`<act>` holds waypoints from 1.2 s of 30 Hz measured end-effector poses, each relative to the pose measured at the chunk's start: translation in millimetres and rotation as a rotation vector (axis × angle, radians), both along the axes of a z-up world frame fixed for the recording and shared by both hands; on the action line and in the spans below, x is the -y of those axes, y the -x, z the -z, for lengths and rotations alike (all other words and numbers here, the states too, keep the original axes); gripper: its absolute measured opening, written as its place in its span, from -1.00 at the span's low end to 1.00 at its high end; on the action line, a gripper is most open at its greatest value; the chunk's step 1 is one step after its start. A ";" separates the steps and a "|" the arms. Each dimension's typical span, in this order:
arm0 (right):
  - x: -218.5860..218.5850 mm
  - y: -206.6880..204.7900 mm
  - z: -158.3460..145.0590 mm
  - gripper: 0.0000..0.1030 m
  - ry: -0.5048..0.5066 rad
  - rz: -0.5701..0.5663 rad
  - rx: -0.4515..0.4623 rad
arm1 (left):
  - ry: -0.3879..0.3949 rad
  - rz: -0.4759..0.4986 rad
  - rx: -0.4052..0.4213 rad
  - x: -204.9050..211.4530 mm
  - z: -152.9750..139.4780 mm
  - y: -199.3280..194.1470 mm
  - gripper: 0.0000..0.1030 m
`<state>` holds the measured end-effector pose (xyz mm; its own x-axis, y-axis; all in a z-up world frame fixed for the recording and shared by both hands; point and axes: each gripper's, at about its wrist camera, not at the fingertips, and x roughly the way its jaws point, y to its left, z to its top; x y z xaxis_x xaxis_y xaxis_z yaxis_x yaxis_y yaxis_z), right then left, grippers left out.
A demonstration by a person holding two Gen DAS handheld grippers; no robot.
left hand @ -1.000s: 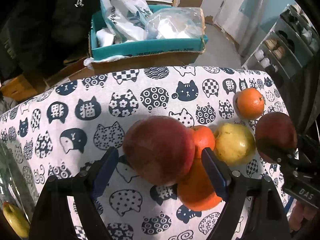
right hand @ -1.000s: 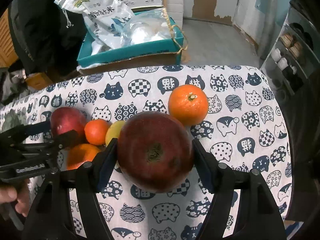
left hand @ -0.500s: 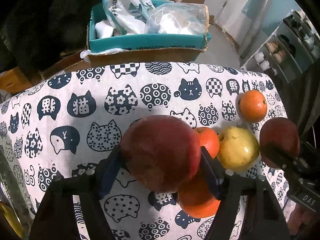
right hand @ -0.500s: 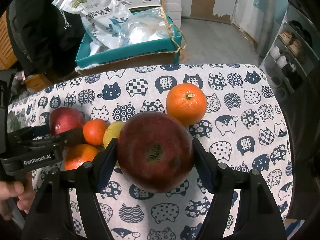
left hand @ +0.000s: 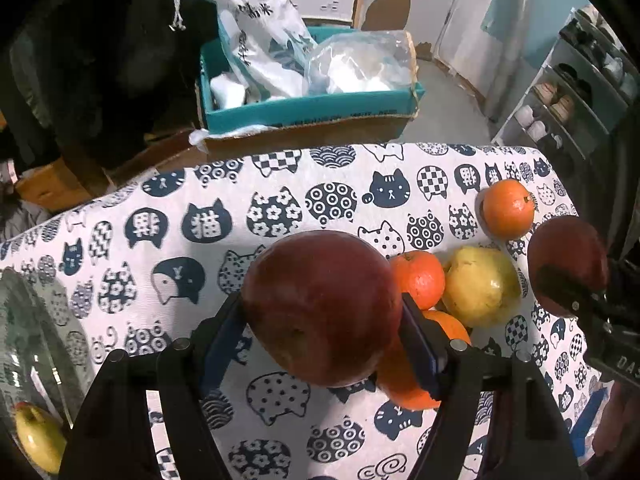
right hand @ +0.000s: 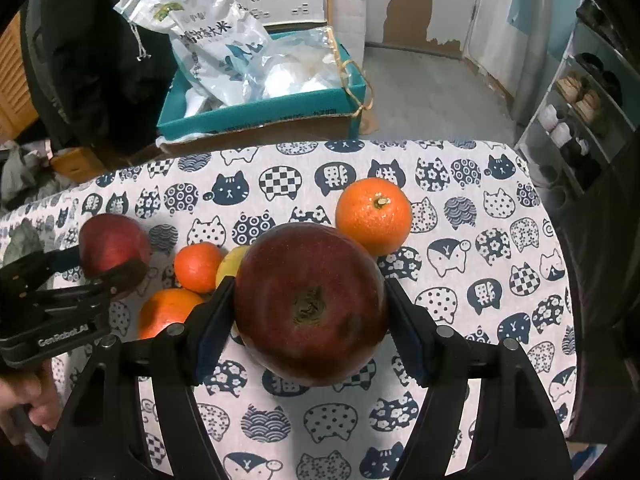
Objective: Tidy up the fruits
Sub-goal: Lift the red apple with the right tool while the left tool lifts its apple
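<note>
Closed since 1 second earlier: left gripper (left hand: 322,322), its jaws then standing clear on either side of a red apple (left hand: 322,306), now pressing both blue pads against it. Unchanged: right gripper (right hand: 308,316), clamped on a second red apple (right hand: 310,304), stem hollow facing the camera.

Items on cat-print tablecloth (right hand: 460,280):
- 1 large orange (right hand: 374,216), just beyond the right gripper's apple, apart from the cluster.
- 1 small orange (left hand: 418,278), touching a yellow pear (left hand: 482,286); same pair shows in the right view, pear mostly hidden behind the apple.
- 1 further orange (left hand: 416,368), partly hidden beneath the left gripper's right finger.

Other:
- 1 yellow fruit (left hand: 38,438) at the lower left edge of the left view, beside a glass vessel (left hand: 28,340); kind cannot be told.
- 1 teal cardboard box (right hand: 272,110) beyond the table, holding a printed rice bag (right hand: 212,52) and clear plastic bags (left hand: 360,62).
- 1 shoe rack (right hand: 576,112) at far right.
</note>
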<state>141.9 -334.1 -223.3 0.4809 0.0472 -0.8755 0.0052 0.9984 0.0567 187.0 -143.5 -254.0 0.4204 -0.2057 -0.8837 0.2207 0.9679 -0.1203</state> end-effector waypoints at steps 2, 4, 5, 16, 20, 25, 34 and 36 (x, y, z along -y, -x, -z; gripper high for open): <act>-1.8 1.0 -2.5 0.40 0.003 -0.004 0.007 | -0.004 -0.006 0.008 -3.3 -4.7 3.3 0.48; -3.9 2.4 -5.9 0.40 0.004 -0.007 0.015 | -0.008 -0.009 0.019 -7.0 -10.3 7.1 0.48; -5.2 3.4 -8.4 0.40 0.004 -0.009 0.020 | -0.010 -0.010 0.024 -7.8 -12.4 8.6 0.48; -17.7 11.2 -35.8 0.40 -0.014 -0.025 0.076 | -0.030 -0.002 0.116 -22.0 -52.7 34.2 0.48; -25.1 13.6 -46.1 0.40 -0.012 -0.036 0.098 | -0.016 -0.014 0.137 -30.9 -67.3 41.3 0.48; -35.2 17.0 -58.4 0.40 -0.014 -0.055 0.125 | 0.000 -0.035 0.159 -44.0 -84.2 49.4 0.48; -59.1 20.6 -83.2 0.40 -0.034 -0.093 0.175 | 0.012 -0.082 0.188 -73.1 -105.7 60.2 0.48; -65.5 20.9 -87.8 0.40 -0.037 -0.105 0.183 | 0.021 -0.093 0.194 -80.8 -110.8 62.7 0.48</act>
<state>121.1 -268.6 -135.5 0.6227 0.1360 -0.7706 -0.1124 0.9901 0.0839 124.2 -62.7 -143.1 0.6004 -0.1754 -0.7802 0.1517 0.9829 -0.1042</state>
